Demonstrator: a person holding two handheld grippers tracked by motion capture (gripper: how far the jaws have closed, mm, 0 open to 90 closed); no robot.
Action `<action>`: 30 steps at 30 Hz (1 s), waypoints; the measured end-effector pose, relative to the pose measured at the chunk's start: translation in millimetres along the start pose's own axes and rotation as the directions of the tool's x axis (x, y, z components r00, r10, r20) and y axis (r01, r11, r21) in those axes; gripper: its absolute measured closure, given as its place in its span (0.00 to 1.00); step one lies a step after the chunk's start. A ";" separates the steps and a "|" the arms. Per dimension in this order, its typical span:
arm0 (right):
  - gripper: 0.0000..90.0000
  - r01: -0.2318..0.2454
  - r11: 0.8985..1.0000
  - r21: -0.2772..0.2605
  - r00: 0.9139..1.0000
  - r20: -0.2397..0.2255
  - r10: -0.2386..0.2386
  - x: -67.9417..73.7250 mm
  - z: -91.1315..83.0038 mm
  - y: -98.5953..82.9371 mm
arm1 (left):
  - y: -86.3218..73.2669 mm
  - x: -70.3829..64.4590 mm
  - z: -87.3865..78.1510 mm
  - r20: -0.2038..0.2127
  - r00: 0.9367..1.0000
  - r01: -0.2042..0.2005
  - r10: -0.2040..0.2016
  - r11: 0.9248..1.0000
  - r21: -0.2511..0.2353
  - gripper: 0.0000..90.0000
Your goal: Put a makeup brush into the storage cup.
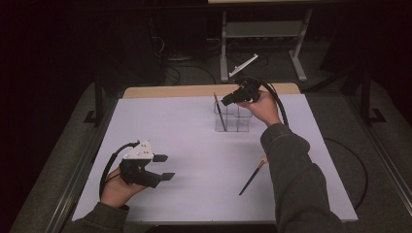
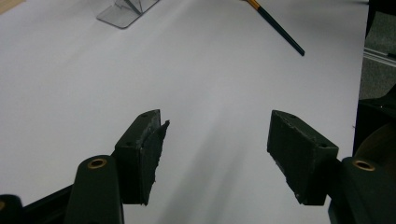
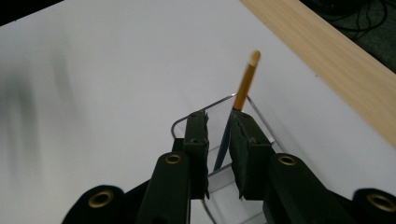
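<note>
A clear holder (image 1: 238, 121) with compartments stands at the back middle of the white mat. A dark pencil (image 1: 219, 112) with a tan top leans in its left compartment. My right gripper (image 1: 226, 101) hovers just above the holder; in the right gripper view its jaws (image 3: 219, 119) stand narrowly apart, with the pencil (image 3: 245, 81) seen through the gap and the holder's rim (image 3: 212, 103) beyond. A second dark pencil (image 1: 251, 178) lies flat on the mat near the right forearm. My left gripper (image 1: 165, 166) rests open at the front left, nothing between its jaws (image 2: 217, 123).
A grey sleeve (image 1: 291, 165) reaches across the right side of the mat. The lying pencil (image 2: 280, 30) and the holder's base (image 2: 123, 11) lie far ahead of the left gripper. A wooden table edge (image 1: 204, 91) runs behind the mat, with a metal stand (image 1: 262, 29) beyond.
</note>
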State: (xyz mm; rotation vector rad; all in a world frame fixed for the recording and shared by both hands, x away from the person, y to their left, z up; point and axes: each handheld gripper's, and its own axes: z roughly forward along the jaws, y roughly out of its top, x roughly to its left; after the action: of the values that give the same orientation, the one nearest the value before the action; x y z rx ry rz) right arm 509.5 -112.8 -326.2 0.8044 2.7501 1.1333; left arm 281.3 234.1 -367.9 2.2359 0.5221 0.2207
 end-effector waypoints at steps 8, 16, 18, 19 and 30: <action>0.82 -0.009 1.000 -0.006 1.000 -0.014 0.009 5.8 -5.4 -10.9 | -0.1 0.4 0.7 0.007 1.000 0.014 -0.014 1.000 -0.001 0.39; 0.79 -0.032 0.999 -0.042 0.999 -0.024 0.031 11.2 -19.4 -25.9 | -0.5 1.4 4.0 0.018 0.999 0.027 -0.027 1.000 -0.001 0.39; 0.78 -0.043 0.998 -0.042 0.999 -0.027 0.042 11.9 -22.1 -30.2 | -0.3 1.8 4.7 0.018 1.000 0.018 -0.018 1.000 0.006 0.39; 0.77 -0.052 0.998 -0.044 0.998 -0.033 0.050 11.9 -23.2 -32.1 | -0.1 2.1 4.9 0.018 1.000 0.016 -0.016 1.000 0.005 0.39; 0.73 -0.046 0.997 -0.054 0.999 -0.030 0.044 19.6 -33.4 -50.9 | 0.3 0.9 7.7 0.026 1.000 0.016 -0.017 1.000 0.014 0.38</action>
State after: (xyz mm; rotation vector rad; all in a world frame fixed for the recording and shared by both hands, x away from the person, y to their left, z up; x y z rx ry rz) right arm 461.9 -154.9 -333.4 0.8546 2.7236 1.2319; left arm 284.7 229.0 -372.7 2.2442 0.5296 0.1802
